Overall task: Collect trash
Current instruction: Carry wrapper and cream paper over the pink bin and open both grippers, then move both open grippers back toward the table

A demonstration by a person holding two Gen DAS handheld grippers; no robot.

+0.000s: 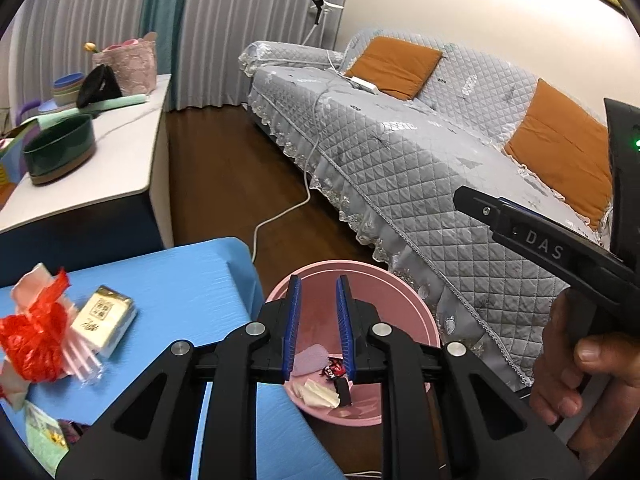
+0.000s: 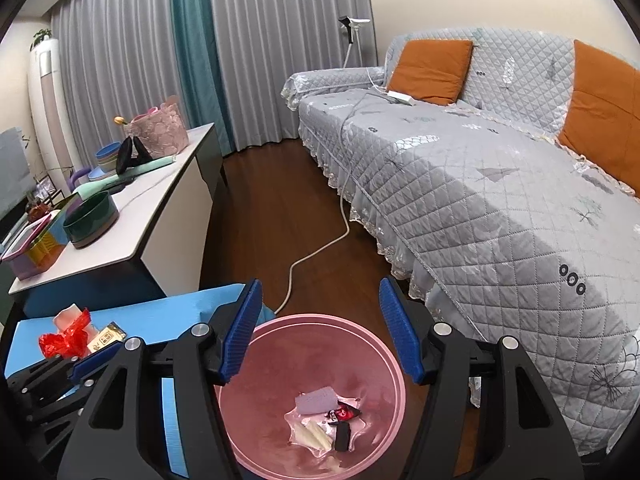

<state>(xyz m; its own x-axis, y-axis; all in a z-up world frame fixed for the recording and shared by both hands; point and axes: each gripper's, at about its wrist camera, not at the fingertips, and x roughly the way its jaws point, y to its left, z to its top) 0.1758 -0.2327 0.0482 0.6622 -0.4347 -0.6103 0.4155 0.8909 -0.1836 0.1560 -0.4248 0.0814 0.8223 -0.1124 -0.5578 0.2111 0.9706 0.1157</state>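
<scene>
The left tongs [image 1: 318, 292] hung over a pink plastic bin [image 1: 416, 312] with their blue ribbed pads [image 1: 293, 320] a narrow gap apart and nothing between them. The right tongs [image 2: 320, 328] stood wide open above the same bin [image 2: 384, 344], also empty. No earlier view was given to compare.

White letters reading "DAS" showed on the black body of the right tool in the left camera's view, where a person's hand [image 1: 580, 364] gripped its handle.

The collected trash lay at the bottom of the round, smooth-walled bin: a red and black candy wrapper [image 2: 342, 414], a pale lilac card [image 2: 316, 398], cream paper scraps [image 2: 314, 434] and a small black piece [image 2: 342, 436].

More trash waited on the blue tabletop [image 1: 180, 276] just left of the bin: a crumpled red plastic bag [image 1: 34, 340] over pink paper, and beside it a small white and gold pack [image 1: 104, 318] with printed characters too small to read. A green leaflet [image 1: 44, 436] lay at the near edge.

Beyond, a white cable [image 2: 320, 248] snaked across the dark wooden floor [image 2: 280, 200] toward a sofa [image 2: 500, 200] under a grey quilted cover with lace trim, holding orange cushions [image 2: 434, 68]. A white side tabletop [image 2: 160, 200] carried a dark green oval bowl [image 2: 90, 216], stacked coloured bowls and a pink lace basket [image 2: 158, 128]. Grey pleated curtains [image 2: 260, 40] with a teal panel hung behind.
</scene>
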